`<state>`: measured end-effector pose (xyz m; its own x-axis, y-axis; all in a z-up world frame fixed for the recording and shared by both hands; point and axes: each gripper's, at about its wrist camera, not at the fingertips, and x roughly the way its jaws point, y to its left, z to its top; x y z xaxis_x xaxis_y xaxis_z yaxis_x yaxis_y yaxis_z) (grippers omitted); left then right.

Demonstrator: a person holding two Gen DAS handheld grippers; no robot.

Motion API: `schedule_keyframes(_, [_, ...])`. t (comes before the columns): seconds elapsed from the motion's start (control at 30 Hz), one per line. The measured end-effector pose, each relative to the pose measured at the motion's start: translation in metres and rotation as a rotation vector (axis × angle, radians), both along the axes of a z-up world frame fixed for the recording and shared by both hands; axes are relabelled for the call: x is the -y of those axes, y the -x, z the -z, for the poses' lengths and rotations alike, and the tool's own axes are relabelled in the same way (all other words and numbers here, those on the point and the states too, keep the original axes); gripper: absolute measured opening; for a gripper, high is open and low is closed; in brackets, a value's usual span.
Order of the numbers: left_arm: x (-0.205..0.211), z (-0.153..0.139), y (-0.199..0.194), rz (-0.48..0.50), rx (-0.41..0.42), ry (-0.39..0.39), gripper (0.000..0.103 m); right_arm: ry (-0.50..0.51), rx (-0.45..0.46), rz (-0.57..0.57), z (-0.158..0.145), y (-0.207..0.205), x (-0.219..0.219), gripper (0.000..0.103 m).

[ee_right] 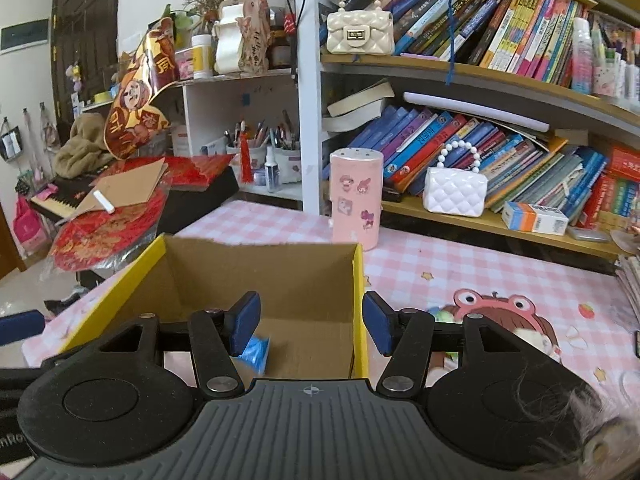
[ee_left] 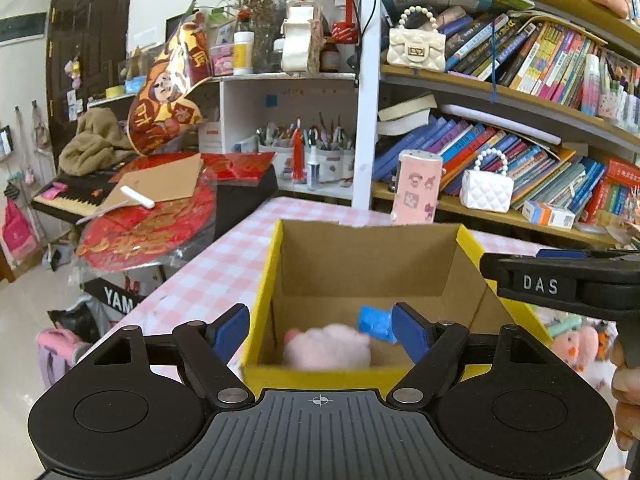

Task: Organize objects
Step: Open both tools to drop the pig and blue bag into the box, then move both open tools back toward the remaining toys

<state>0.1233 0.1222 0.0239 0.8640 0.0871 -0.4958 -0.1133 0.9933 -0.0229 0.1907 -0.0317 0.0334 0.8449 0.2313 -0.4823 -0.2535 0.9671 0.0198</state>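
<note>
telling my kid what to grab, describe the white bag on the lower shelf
Start at the bookshelf behind the table. On its lower shelf, right of the pink canister, stands a white quilted bag. Unlike the cream bag above, it has no clasp.

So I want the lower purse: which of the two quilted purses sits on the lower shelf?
The white purse with the white bead handle, beside the pink canister. The cream purse with a gold clasp sits one shelf higher.

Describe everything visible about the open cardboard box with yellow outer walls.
The open cardboard box with yellow outer walls stands upright on the pink checked tablecloth. Its inside is plain brown, its far rim roughly cut, with no lid. On its floor lie a fluffy pink plush toy and a crumpled blue packet. Neither gripper touches it.
</note>
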Motion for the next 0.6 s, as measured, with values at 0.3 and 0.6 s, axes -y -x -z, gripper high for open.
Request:
schedule_keyframes(0.3, [-0.012, 0.013, 0.052, -0.033, -0.062, 0.012, 0.086, 0.035, -0.043, 0.010, 0.019, 0.065, -0.011, 0.058])
schedule_keyframes(0.6, [-0.020, 0.022, 0.097, -0.059, -0.101, -0.009, 0.088, 0.042, -0.105, 0.027, 0.040, 0.123, -0.021, 0.066])
